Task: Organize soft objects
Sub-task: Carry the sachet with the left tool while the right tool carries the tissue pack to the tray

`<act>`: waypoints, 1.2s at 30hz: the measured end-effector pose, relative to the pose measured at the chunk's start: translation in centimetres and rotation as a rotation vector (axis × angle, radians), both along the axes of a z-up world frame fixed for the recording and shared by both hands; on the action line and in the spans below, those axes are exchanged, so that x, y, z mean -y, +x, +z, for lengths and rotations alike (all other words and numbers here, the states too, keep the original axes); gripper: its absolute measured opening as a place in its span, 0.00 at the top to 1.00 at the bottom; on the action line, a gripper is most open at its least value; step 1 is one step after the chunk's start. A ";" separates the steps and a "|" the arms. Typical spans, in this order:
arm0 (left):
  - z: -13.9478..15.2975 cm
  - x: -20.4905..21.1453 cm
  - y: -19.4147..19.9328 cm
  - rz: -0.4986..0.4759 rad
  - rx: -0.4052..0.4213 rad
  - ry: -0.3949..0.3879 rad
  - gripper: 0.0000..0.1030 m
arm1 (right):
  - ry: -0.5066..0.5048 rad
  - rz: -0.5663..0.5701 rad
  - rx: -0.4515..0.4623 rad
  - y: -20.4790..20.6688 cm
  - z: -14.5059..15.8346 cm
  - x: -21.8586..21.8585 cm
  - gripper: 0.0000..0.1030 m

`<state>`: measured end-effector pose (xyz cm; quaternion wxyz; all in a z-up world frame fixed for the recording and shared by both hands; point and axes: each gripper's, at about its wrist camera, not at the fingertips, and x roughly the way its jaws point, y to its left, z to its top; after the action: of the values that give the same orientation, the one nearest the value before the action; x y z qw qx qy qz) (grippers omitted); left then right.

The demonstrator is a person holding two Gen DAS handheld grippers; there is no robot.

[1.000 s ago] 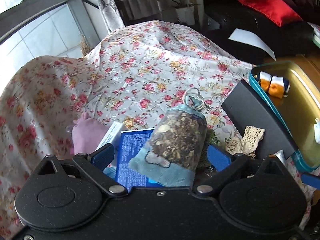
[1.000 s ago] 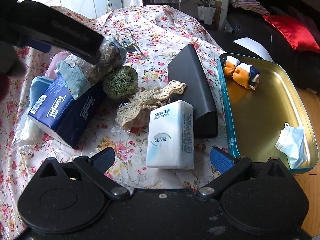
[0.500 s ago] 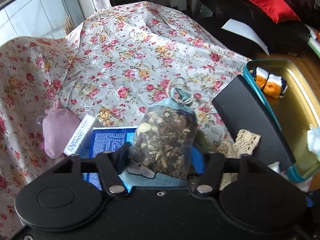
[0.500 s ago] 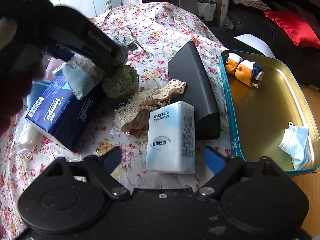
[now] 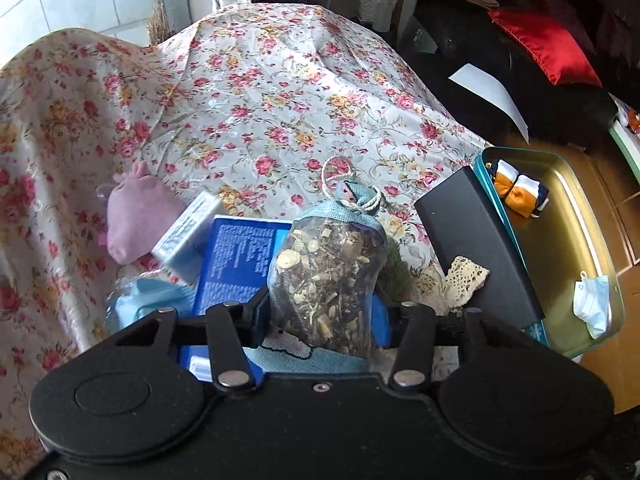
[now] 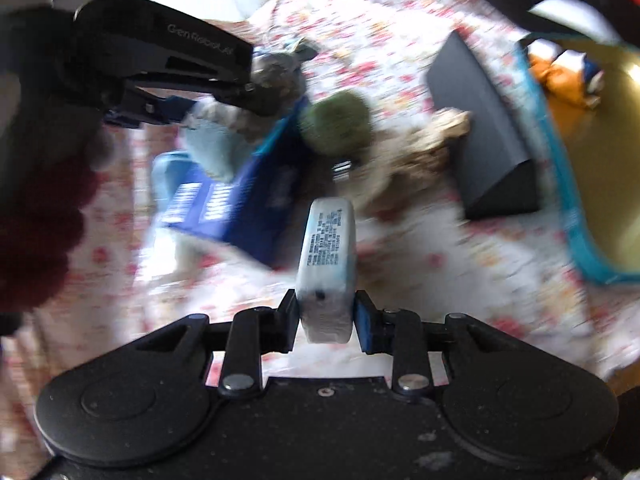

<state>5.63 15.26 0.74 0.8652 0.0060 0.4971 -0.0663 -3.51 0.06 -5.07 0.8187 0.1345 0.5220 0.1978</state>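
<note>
Beyond the black box (image 5: 476,248), the flowered cloth (image 5: 256,112) over our worktop lies bare up to its far edge; the teal-rimmed tray (image 5: 600,332) sits just right of the box. Our left tool (image 5: 320,316) clamps the herb sachet (image 5: 328,276) above the blue tissue pack (image 5: 236,264), left of the box. Our right tool (image 6: 326,320) pinches a white tissue packet (image 6: 328,256) edge-up, nearer than the box; this view is blurred. A red cushion (image 5: 548,48) lies beyond.
</note>
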 end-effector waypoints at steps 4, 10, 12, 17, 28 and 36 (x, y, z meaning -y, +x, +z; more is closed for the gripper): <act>0.9 -1.4 -1.1 0.036 0.008 -0.014 0.54 | 0.080 0.027 -0.060 -0.1 -0.6 -0.4 0.72; 1.6 -2.7 -2.3 0.068 0.024 -0.011 0.54 | -0.198 -0.124 0.025 0.0 -1.4 0.7 0.46; 1.6 -2.8 -2.5 0.069 0.024 -0.012 0.54 | -0.214 -0.163 0.034 0.0 -1.2 1.3 0.45; 1.6 -2.6 -2.8 0.057 0.023 -0.011 0.54 | -0.200 -0.187 0.038 0.0 -0.5 1.2 0.23; 2.2 -3.1 -3.6 0.071 0.037 -0.012 0.54 | -0.198 -0.103 -0.048 1.7 -0.7 -4.2 0.13; 1.9 -4.1 -3.8 0.087 0.029 -0.020 0.53 | -0.280 -0.089 -0.043 3.5 -2.1 -7.1 0.10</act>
<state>1.79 19.38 2.61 0.8744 -0.0234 0.4836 -0.0333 0.00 7.20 -7.13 0.8259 0.0462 0.5556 0.0839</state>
